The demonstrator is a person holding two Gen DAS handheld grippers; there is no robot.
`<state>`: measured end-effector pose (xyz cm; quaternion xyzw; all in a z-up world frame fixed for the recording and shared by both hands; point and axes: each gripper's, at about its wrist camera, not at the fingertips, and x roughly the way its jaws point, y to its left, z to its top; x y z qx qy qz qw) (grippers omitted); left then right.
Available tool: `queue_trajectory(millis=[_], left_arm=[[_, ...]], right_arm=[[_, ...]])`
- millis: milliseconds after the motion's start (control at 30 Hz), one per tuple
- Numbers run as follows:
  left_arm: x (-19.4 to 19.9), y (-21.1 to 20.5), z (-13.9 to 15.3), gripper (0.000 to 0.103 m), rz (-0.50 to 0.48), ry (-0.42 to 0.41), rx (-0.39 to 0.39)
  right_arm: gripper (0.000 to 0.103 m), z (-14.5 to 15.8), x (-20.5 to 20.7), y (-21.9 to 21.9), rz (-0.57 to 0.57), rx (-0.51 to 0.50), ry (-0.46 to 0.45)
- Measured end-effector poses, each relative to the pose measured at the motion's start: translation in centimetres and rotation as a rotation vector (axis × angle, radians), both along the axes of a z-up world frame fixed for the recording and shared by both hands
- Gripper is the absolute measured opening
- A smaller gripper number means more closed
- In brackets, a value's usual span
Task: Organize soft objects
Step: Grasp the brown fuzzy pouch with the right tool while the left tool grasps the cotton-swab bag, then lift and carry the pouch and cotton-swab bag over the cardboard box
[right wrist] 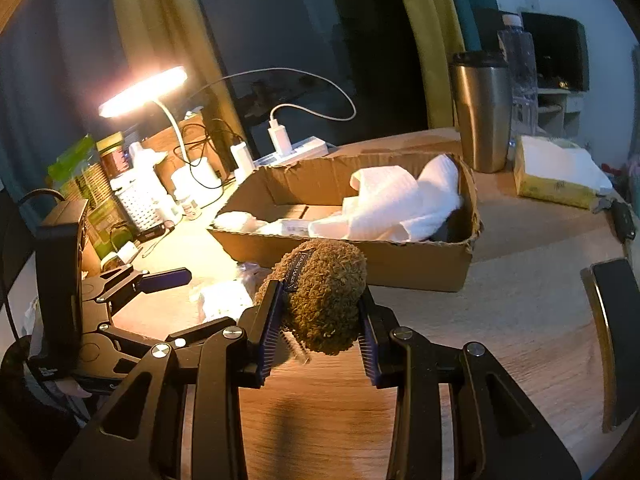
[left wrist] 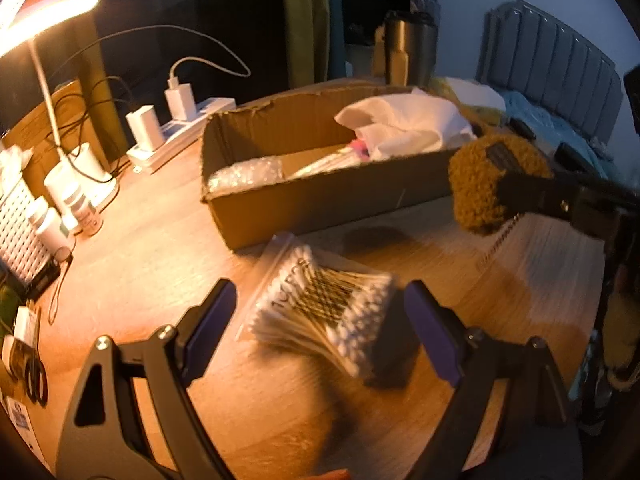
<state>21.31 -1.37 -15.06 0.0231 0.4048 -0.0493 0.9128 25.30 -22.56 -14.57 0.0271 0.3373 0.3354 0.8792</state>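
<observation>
My right claw [right wrist: 320, 322] grips the brown fuzzy pouch [right wrist: 326, 300] near the cardboard box [right wrist: 400, 260]; my left claw [left wrist: 320, 328] gapes over the cotton swab bag [left wrist: 320, 300]

Dark print on the cotton swab bag [left wrist: 320, 300] is too blurred to read.

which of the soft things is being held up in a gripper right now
The brown fuzzy pouch, clamped in the right gripper. The white cloth lies in the cardboard box.

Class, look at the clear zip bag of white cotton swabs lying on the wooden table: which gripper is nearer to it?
Left. The left gripper hangs open right over the swab bag; the right gripper holds a brown fuzzy pouch off to the side.
</observation>
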Motion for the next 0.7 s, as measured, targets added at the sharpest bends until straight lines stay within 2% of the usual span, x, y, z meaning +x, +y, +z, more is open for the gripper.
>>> queue_trajectory(millis=[267,367,500,600,633,700], left_arm=[[1.8,-0.7,-1.8,0.087,-0.078,0.064,0.038],[2.6,-0.7,-3.1,0.088,-0.079,0.108,0.055],[3.1,-0.1,-3.7,0.087,-0.071,0.13,0.026],[3.1,0.1,-3.9,0.083,-0.078,0.121,0.008],[3.1,0.3,-4.0,0.076,-0.08,0.118,-0.006],[3.0,0.4,-4.0,0.072,-0.082,0.11,-0.007]], right_arm=[[0.037,-0.6,1.2,-0.2,-0.013,0.009,0.024],[0.037,-0.6,1.3,-0.1,-0.015,0.006,0.027],[0.037,-0.6,1.5,-0.2,-0.024,0.003,0.029],[0.037,-0.6,1.5,-0.1,-0.031,-0.004,0.031],[0.037,-0.5,1.5,0.0,-0.033,-0.005,0.029],[0.037,-0.4,1.3,0.0,-0.035,-0.008,0.025]])
